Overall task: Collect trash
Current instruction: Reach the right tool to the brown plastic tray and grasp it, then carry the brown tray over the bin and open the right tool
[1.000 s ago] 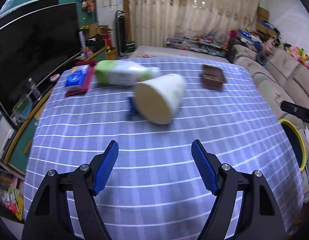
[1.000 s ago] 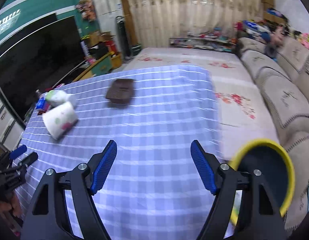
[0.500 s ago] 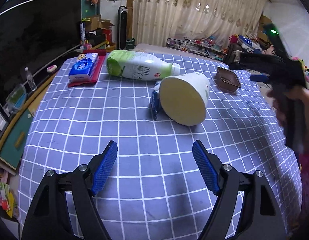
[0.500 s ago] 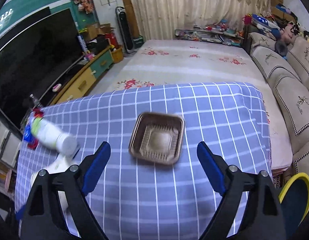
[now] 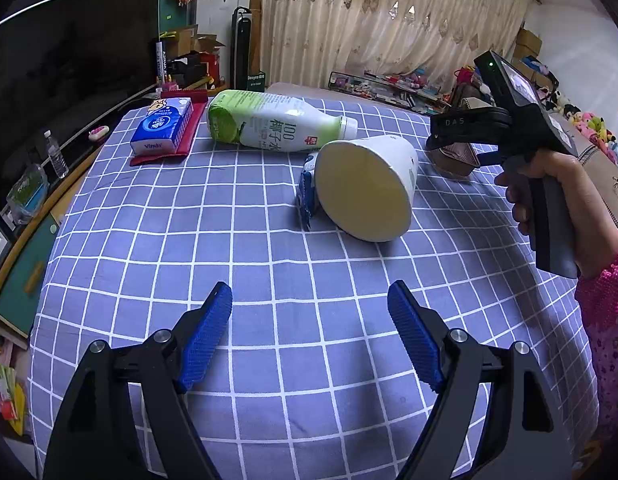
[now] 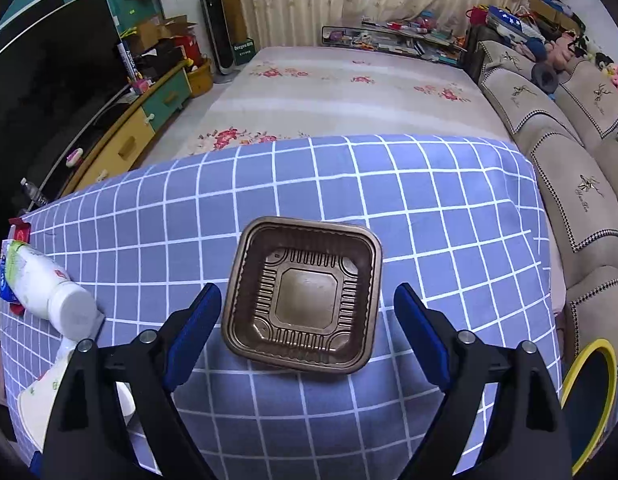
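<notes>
The right claw (image 6: 307,322) has swung from the table's (image 6: 449,208) right edge to straddle the brown tray (image 6: 305,294), jaws closing, not yet touching. The left claw (image 5: 309,332) hangs apart and empty. The toppled cup (image 5: 367,188) points its mouth toward the near edge.

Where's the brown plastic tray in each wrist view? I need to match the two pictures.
Left wrist view: the brown tray sits far right on the table, mostly hidden behind the right gripper.
Right wrist view: the tray lies at centre, between the right gripper's closing jaws, pads not touching it.
Shared landmark: the white bottle lying on its side, upper centre in the left view, at the left edge in the right.
</notes>
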Action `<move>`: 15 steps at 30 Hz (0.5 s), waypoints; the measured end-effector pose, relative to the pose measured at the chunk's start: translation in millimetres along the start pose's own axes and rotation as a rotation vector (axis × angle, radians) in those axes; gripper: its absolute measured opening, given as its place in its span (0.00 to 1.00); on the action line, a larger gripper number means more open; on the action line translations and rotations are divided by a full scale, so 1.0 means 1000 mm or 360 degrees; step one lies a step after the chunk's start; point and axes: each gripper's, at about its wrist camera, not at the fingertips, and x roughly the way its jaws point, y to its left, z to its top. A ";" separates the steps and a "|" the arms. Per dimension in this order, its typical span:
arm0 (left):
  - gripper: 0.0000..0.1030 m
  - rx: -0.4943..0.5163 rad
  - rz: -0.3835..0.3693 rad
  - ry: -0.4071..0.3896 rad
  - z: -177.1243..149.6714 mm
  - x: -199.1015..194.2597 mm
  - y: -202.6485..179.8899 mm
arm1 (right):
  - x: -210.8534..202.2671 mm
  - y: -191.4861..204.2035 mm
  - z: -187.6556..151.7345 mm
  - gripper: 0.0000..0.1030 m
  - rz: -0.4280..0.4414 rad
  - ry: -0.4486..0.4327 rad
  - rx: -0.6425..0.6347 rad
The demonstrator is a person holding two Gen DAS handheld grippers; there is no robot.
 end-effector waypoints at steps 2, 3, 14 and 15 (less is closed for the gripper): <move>0.77 0.0002 0.0000 0.0000 0.000 0.000 0.000 | 0.003 0.000 0.000 0.65 -0.0010 0.0010 -0.0001; 0.77 0.0004 -0.0001 0.0001 0.000 0.000 0.000 | 0.004 -0.001 0.000 0.65 -0.0017 0.0018 -0.0003; 0.77 0.0039 0.0002 0.0007 -0.001 0.002 -0.004 | -0.044 -0.028 -0.026 0.63 0.0073 -0.0092 -0.0004; 0.77 0.0043 0.0003 0.0007 -0.001 0.002 -0.005 | -0.052 -0.036 -0.031 0.63 0.0084 -0.0101 0.0000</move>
